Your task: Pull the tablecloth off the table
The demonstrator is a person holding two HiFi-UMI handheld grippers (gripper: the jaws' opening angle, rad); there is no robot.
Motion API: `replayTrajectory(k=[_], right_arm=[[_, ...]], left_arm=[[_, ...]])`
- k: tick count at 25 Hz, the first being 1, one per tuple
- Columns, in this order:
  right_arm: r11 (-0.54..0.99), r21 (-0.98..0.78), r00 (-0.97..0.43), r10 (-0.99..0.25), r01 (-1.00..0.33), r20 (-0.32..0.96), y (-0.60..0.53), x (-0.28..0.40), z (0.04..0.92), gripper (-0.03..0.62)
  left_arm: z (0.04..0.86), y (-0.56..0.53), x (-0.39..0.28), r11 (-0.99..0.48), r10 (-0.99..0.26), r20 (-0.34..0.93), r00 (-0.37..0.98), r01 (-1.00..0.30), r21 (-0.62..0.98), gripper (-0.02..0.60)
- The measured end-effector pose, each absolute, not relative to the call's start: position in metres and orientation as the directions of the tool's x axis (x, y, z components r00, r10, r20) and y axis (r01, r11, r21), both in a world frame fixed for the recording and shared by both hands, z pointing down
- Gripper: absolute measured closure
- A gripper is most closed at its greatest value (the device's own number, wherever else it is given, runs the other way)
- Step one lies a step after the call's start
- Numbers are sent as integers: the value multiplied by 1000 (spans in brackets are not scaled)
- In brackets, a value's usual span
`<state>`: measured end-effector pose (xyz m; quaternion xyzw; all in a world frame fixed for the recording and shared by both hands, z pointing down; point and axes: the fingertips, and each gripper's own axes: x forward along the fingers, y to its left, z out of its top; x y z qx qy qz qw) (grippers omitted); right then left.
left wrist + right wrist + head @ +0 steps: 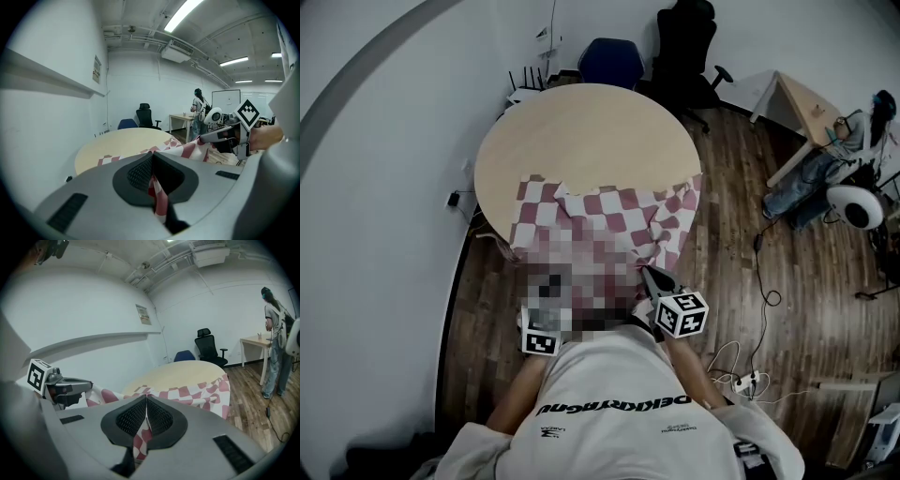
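Note:
The red-and-white checked tablecloth point(609, 220) covers only the near edge of the round beige table point(581, 131) and hangs off toward me, bunched at the right. My left gripper point(152, 176) is shut on a fold of the tablecloth point(157, 194), below the table's near left edge. My right gripper point(145, 420) is shut on another fold of the tablecloth point(139, 441). In the head view the right gripper point(652, 277) sits just off the cloth's near right corner, while a mosaic patch hides the left gripper's jaws and only its marker cube point(540, 341) shows.
A blue chair point(609, 61) and a black office chair point(684, 47) stand behind the table. A white wall point(375, 187) runs close on the left. To the right are wood floor, a desk point(806, 103), a person point(825, 169), cables and a power strip point(745, 380).

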<state>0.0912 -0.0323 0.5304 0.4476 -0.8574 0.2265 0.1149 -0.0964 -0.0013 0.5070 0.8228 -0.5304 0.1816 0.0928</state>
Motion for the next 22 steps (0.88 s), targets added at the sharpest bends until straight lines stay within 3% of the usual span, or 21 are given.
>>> replayTrajectory(k=[22], right_arm=[[615,-184,-642,-746,-767,180,47,93,442,560]], left_arm=[[421,48,-95,-424,-892,173,417,-906,1,566]])
